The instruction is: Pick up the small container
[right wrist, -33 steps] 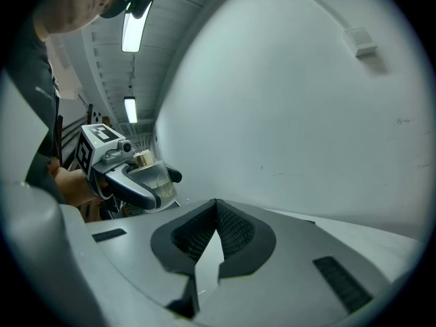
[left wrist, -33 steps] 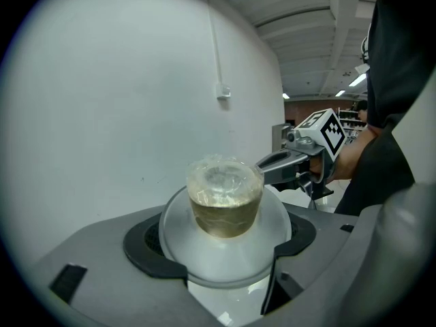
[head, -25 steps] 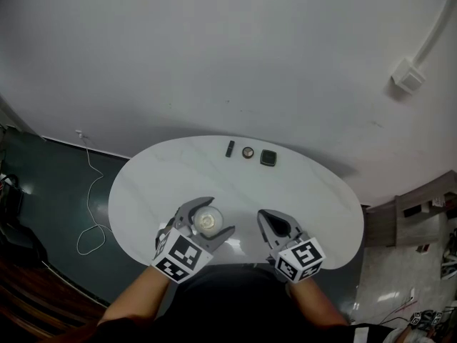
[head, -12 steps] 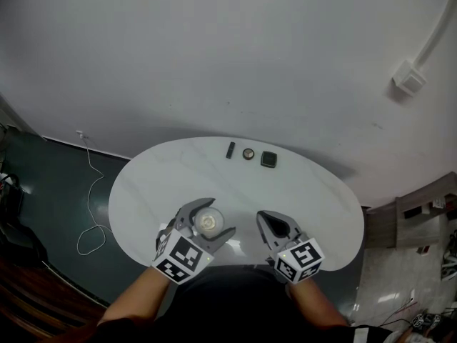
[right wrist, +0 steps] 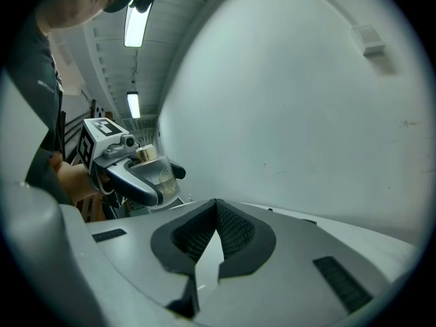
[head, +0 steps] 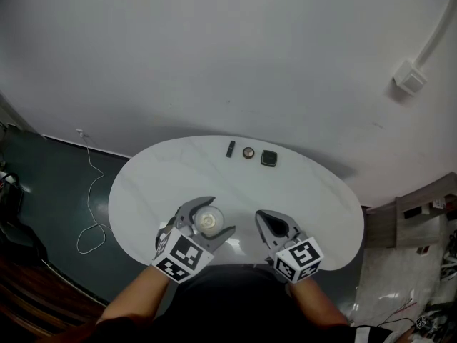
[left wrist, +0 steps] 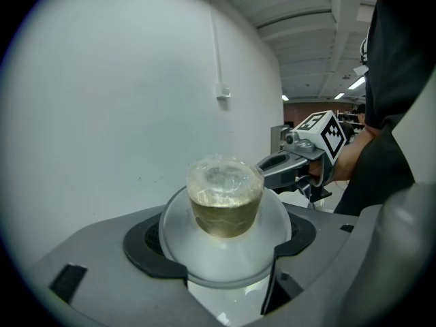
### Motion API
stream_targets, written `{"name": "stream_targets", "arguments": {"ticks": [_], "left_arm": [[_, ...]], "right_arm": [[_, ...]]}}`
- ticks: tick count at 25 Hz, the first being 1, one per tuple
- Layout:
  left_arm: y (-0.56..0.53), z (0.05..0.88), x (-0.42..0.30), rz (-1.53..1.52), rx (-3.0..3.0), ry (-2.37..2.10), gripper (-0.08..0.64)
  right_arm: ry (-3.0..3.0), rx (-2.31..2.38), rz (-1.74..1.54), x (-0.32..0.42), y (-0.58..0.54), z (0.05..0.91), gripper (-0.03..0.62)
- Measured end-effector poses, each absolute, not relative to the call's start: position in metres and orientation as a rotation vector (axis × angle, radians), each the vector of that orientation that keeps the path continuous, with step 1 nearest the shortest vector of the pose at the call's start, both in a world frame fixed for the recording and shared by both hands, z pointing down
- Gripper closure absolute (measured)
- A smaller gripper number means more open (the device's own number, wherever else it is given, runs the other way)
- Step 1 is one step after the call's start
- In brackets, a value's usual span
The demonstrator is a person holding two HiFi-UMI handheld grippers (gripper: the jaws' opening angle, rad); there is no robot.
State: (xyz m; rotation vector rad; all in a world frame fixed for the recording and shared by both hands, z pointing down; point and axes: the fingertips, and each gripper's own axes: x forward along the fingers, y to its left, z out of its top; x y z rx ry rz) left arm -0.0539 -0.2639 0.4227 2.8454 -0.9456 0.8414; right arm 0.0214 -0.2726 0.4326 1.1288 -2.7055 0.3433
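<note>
While the left hand-held gripper (head: 220,216) is clamped on the small container (left wrist: 225,199), film-lidded and part full of yellowish liquid, at the table's (head: 314,191) 6 o'clock edge, the right hand-held gripper (right wrist: 216,210), at its 3 o'clock, is closed on nothing; a tilt or slackened squeeze could spill the cup.

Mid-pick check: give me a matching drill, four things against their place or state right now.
Things:
1. small clear lidded container with yellowish contents
2. right gripper
3. black square object
4. slim dark stick

States:
A. jaws together, empty
B. leftmost item at the white oval table's far edge
C. clamped in the left gripper
D. rightmost item at that far edge

Pairs: 1-C, 2-A, 3-D, 4-B
</note>
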Motion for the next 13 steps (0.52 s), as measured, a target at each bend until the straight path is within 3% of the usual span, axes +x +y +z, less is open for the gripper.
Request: {"name": "stream_targets", "arguments": {"ticks": [13], "left_arm": [[-0.2614,0.4218,-0.0516,0.844,2.852,-0.951,0.215]], "right_arm": [[-2.709,1.101,0.333,0.0204,-0.2675,0.4328,0.597]]}}
